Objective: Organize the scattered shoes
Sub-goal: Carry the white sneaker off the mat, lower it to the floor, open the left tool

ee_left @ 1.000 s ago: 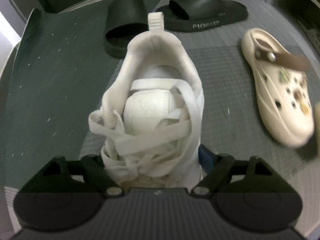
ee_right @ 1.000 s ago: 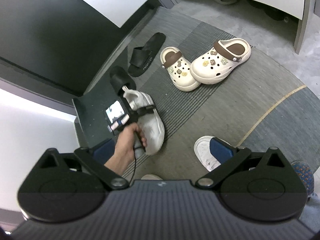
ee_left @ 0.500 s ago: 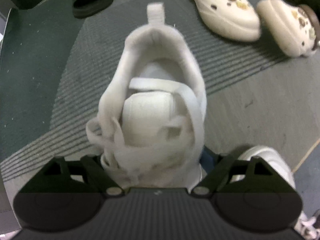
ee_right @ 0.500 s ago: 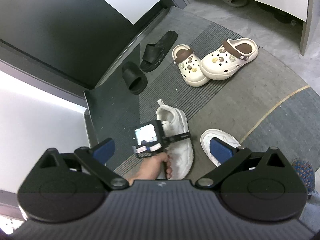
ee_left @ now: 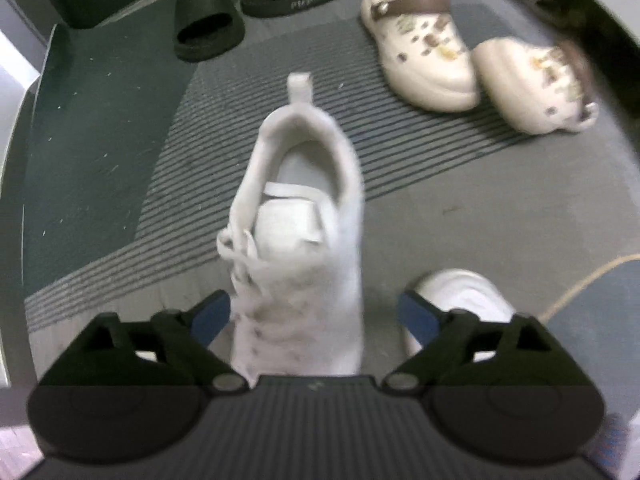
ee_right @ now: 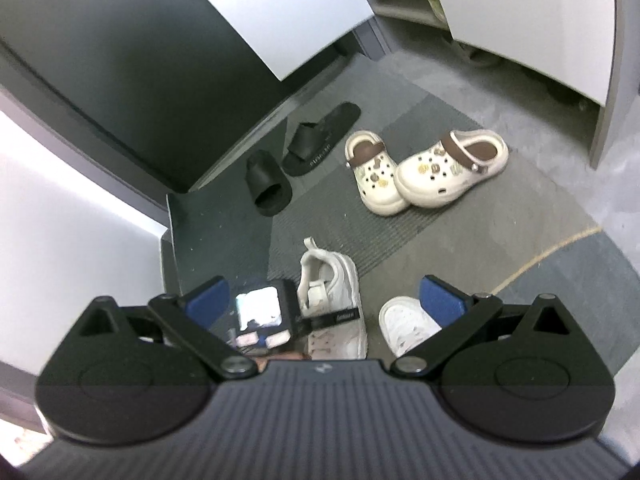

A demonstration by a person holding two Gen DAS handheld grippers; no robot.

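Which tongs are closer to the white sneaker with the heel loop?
Left. The left tongs straddle the white sneaker, open around its toe. The right tongs hang open above, clear of it.

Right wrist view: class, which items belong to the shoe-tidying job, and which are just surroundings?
Job:
white sneaker
second white sneaker
cream clogs
black slides
left gripper
right gripper

Surroundings:
striped mat
white cabinet doors

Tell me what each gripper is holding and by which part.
Nothing, it seems. The left gripper is open around the toe end of the white sneaker, with one finger clear of the shoe. The right gripper is open and empty.
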